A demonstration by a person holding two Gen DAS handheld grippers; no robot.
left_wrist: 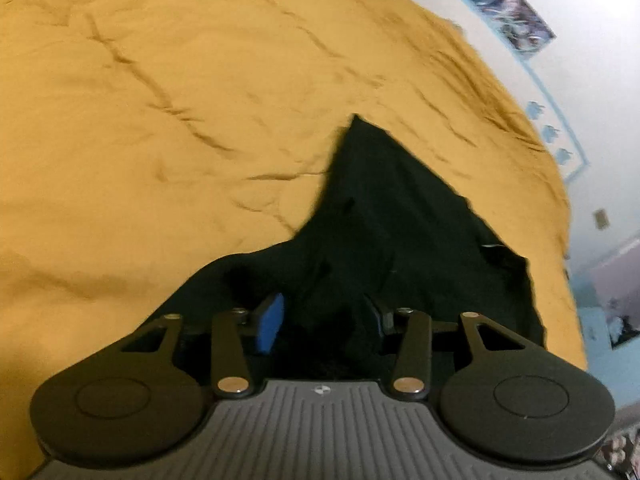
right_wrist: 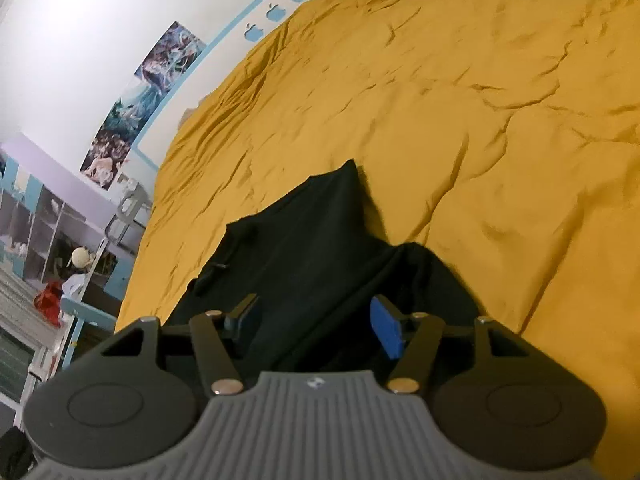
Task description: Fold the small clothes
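A black garment [left_wrist: 380,232] lies crumpled on a mustard-yellow bedspread [left_wrist: 180,120]. It also shows in the right wrist view [right_wrist: 304,248], on the same bedspread [right_wrist: 480,120]. My left gripper [left_wrist: 326,320] is open, its blue-padded fingers [left_wrist: 272,322] spread wide over the near edge of the garment. My right gripper [right_wrist: 314,326] is open too, its fingers [right_wrist: 386,330] spread over the garment's near part. Neither gripper holds cloth. The garment's near edge is hidden under the gripper bodies.
The bed's far edge meets a white wall with posters [left_wrist: 520,16] and a blue-framed panel [right_wrist: 272,12]. A purple-topped shelf unit [right_wrist: 48,208], a blue chair [right_wrist: 88,316] and a red item [right_wrist: 48,304] stand on the floor beside the bed.
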